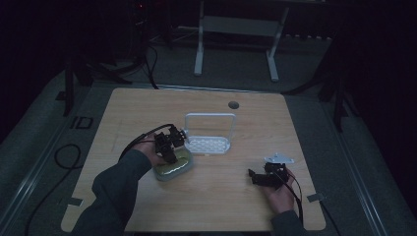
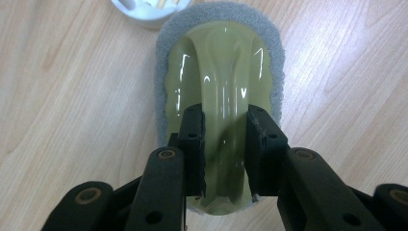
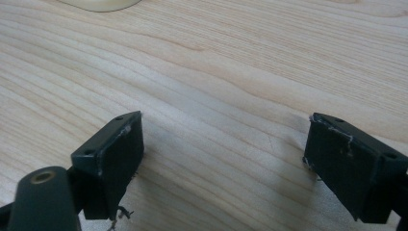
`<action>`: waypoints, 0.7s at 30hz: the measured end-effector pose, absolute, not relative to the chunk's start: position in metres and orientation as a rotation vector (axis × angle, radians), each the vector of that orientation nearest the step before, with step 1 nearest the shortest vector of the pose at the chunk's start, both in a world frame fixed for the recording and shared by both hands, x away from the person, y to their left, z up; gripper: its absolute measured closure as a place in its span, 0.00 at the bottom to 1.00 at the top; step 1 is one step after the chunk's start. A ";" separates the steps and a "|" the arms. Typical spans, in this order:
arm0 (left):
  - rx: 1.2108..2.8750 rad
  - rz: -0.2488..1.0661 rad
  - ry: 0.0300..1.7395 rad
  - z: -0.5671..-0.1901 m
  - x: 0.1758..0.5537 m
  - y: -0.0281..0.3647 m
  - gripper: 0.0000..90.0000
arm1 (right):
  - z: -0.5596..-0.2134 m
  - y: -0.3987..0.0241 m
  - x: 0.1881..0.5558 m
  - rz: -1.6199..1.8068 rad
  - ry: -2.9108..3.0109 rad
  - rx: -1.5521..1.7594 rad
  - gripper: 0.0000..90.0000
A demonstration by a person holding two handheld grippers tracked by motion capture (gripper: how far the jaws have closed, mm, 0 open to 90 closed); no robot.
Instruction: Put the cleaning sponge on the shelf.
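Dark grey sleeves, black gripper jaws with brass pivot pins, black cables

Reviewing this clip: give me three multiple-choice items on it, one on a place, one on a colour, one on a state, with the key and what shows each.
1. Where does the white rack stand relative to the scrubber?
A. nearer the person
B. farther up the table, to its right
C. on top of it

2. What colour is the scrubber's glossy handle?
A. red
B. blue
C. olive green

3. How is the right hand-held gripper?
A. open, nothing between its jaws
B. shut on the scrubber
C. shut on the rack

Key: 1 B, the high view puts the rack beyond and right of the scrubber. 2 C, the left gripper view shows it olive green, clamped by the left hand-held gripper. 3 A, the right gripper view shows bare wood between wide jaws.
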State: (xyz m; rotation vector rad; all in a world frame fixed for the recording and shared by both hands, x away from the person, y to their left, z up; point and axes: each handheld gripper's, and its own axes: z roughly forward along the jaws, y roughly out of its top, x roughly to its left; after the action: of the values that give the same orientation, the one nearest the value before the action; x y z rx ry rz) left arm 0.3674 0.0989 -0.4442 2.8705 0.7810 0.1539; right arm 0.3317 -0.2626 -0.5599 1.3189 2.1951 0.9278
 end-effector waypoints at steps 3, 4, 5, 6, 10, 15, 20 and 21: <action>2.869 0.176 0.768 -0.441 0.368 0.098 0.79 | -0.560 -0.263 0.332 0.928 2.195 1.319 0.15; 2.865 0.188 0.762 -0.440 0.368 0.097 0.79 | -0.560 -0.263 0.332 0.928 2.195 1.319 0.15; 2.863 0.210 0.757 -0.438 0.368 0.097 0.79 | -0.560 -0.263 0.332 0.928 2.195 1.320 0.15; 2.859 0.215 0.757 -0.437 0.368 0.096 0.79 | -0.560 -0.263 0.332 0.928 2.195 1.319 0.15; 2.850 0.245 0.744 -0.433 0.367 0.096 0.79 | -0.560 -0.263 0.332 0.928 2.195 1.321 0.15; 2.843 0.272 0.713 -0.431 0.367 0.095 0.79 | -0.560 -0.263 0.332 0.928 2.194 1.321 0.15; 2.835 0.294 0.691 -0.428 0.366 0.093 0.79 | -0.560 -0.263 0.332 0.928 2.194 1.321 0.15; 2.836 0.303 0.681 -0.427 0.366 0.092 0.79 | -0.560 -0.262 0.332 0.929 2.194 1.322 0.15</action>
State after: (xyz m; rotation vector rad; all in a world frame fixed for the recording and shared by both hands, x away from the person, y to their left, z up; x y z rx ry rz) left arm 0.3662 0.0922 -0.4269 2.8362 0.6806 0.3025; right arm 0.3317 -0.2625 -0.5599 1.3216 2.1939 0.9286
